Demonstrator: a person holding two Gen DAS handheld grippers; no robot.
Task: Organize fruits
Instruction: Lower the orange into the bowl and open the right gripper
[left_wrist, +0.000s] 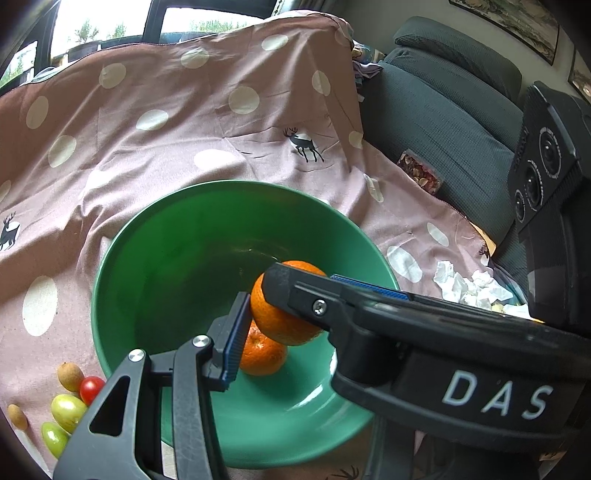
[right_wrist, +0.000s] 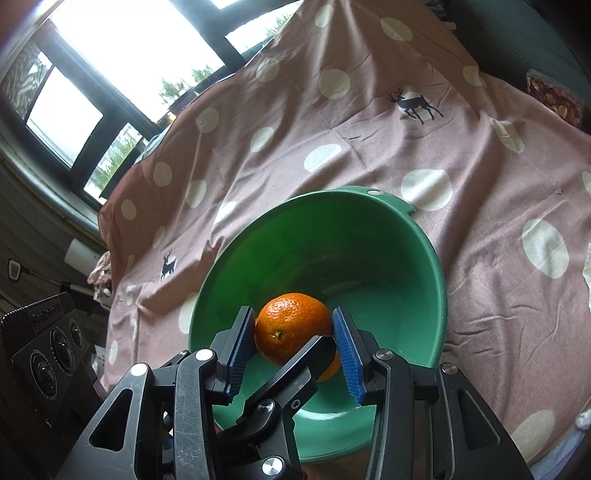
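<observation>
A green bowl (left_wrist: 96, 295) (right_wrist: 439, 280) stands on a pink dotted cloth (left_wrist: 221, 129). Two oranges are inside it. The upper orange (left_wrist: 288, 332) (right_wrist: 291, 321) hangs just above the lower orange (left_wrist: 262, 356) (right_wrist: 330, 371). My right gripper (right_wrist: 293, 317) is shut on the upper orange, a blue pad on each side. My left gripper (left_wrist: 280, 314) grips the same orange crosswise. Its left pad (left_wrist: 236, 343) touches the peel and its other finger (right_wrist: 295, 365) lies against the near side. In the left wrist view the right gripper's finger (left_wrist: 295, 295) hides that far finger.
Small fruits lie left of the bowl: a red cherry tomato (left_wrist: 90, 387), green ones (left_wrist: 68, 408) and brown ones (left_wrist: 69, 376). Crumpled tissues (left_wrist: 465, 284) lie to the right. A snack packet (left_wrist: 419, 173) rests on the grey sofa (left_wrist: 443, 110). Windows stand behind the cloth.
</observation>
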